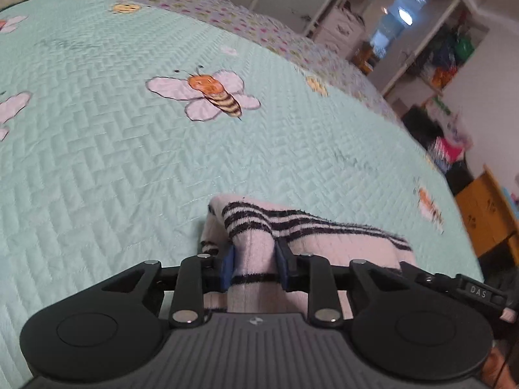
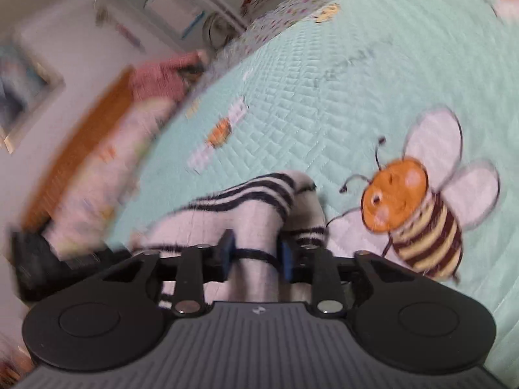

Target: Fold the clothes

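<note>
Pinched between the blue pads of the left claw [image 1: 253, 264] and likewise gripped by the right claw [image 2: 254, 257], the striped garment [image 1: 311, 227] is judged light, soft and floppy, best held at its edges. White fuzzy knit with black stripes is seen, draped just above the bed [image 1: 97, 149].

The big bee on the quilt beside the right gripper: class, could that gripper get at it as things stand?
Probably not yet. The quilt around the bee lies bare, so the way is free, but the right gripper has its jaws shut on the striped garment, which it would drag along.
</note>
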`<action>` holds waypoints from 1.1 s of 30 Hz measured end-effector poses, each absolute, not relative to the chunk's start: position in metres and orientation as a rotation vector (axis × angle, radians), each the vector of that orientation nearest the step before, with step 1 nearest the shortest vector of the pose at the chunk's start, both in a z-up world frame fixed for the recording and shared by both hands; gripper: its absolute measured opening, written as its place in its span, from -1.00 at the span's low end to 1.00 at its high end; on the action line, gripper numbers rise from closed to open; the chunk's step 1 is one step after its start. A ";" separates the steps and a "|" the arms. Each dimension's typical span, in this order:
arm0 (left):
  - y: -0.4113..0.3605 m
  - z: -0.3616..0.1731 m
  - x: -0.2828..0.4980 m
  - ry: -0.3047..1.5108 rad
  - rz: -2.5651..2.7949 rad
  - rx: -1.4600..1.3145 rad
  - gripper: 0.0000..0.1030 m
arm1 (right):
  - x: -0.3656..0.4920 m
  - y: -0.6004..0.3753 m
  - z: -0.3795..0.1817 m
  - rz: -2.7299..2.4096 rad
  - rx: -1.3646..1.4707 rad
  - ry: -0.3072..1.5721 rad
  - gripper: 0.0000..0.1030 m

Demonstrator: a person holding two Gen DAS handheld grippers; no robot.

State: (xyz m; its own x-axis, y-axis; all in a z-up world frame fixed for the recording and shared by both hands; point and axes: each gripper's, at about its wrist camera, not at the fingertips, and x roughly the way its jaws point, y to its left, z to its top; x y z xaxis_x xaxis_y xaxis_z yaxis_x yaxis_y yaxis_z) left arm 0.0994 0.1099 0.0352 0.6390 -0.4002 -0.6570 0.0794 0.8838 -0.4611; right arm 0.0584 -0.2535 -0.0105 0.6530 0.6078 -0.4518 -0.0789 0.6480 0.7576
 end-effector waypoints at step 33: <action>0.123 0.047 -0.074 1.035 -0.342 -0.590 -0.63 | -0.131 -0.255 -0.015 0.524 1.037 0.868 -0.67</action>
